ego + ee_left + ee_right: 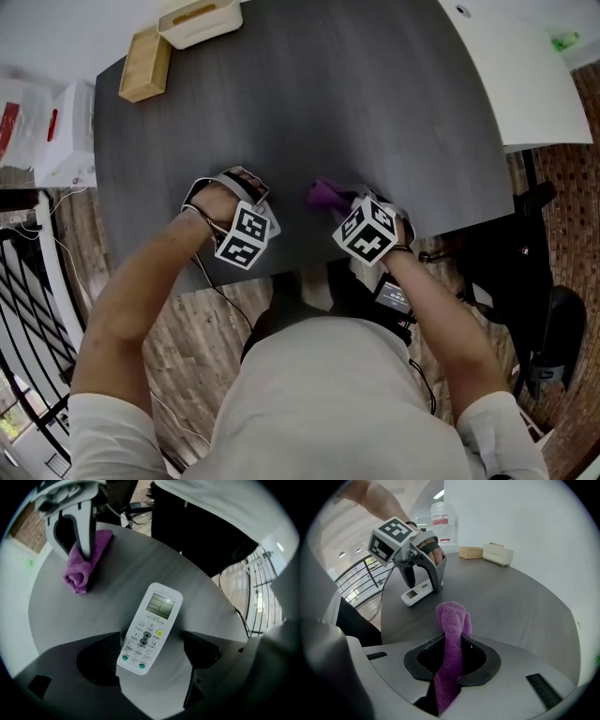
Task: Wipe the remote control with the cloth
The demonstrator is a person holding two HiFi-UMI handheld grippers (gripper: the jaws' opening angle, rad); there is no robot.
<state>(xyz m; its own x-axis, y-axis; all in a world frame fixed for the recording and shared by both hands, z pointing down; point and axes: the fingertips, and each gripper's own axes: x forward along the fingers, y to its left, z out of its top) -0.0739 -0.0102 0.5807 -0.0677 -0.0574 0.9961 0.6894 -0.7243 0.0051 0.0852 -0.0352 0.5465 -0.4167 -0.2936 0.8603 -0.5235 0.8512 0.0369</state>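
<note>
Surface: dark grey wood-grain top [356, 112], round near edge.
Remote control: white [150, 627], flat, face up, near that edge.
Axis: long axis runs straight out from left tongs; button end between them, display end towards the edge.
Handling: likely light, rigid, slick plastic that may skid when wiped. Best pinched across the long sides at the button end, off the display.
Left tongs: [151, 654] wide apart, straddling, not clamped.
Cloth: purple [452, 620], limp, well apart from the remote.
Right tongs: [452, 660] clamped on cloth.
</note>
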